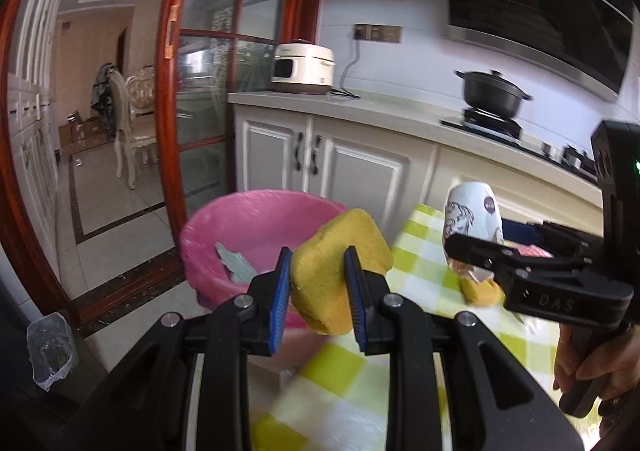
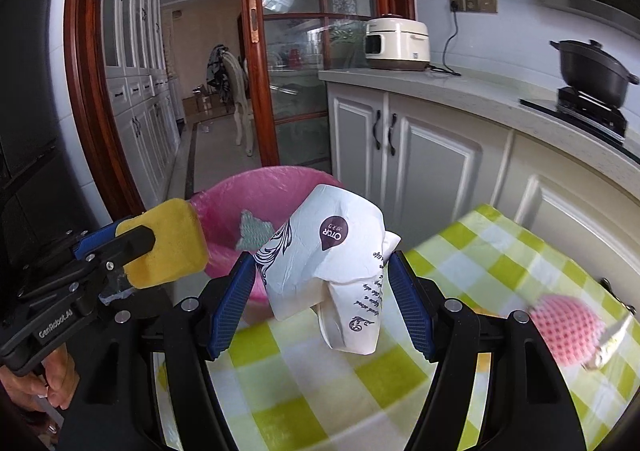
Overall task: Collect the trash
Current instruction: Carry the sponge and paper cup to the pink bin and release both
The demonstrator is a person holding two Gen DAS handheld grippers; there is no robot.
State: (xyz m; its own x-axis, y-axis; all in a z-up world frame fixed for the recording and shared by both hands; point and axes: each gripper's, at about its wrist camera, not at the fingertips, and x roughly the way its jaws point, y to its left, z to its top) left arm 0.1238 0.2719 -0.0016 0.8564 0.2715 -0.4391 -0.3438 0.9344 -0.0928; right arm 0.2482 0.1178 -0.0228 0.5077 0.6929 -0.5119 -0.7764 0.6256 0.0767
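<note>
Over the edge of the checked tabletop (image 2: 500,251), I am holding both claws toward the pink bin (image 1: 256,219) so each load can drop in: my left claw (image 1: 318,283) is clamping a yellow sponge (image 1: 340,267), my right claw (image 2: 320,287) is pinching a crumpled paper cup (image 2: 332,247)

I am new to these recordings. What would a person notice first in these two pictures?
First, the yellow sponge clamped in the left gripper, just before the pink-lined trash bin. Next, the crumpled white paper cup held between the right gripper's blue pads, above the green checked tablecloth. A pink net item lies on that cloth.
</note>
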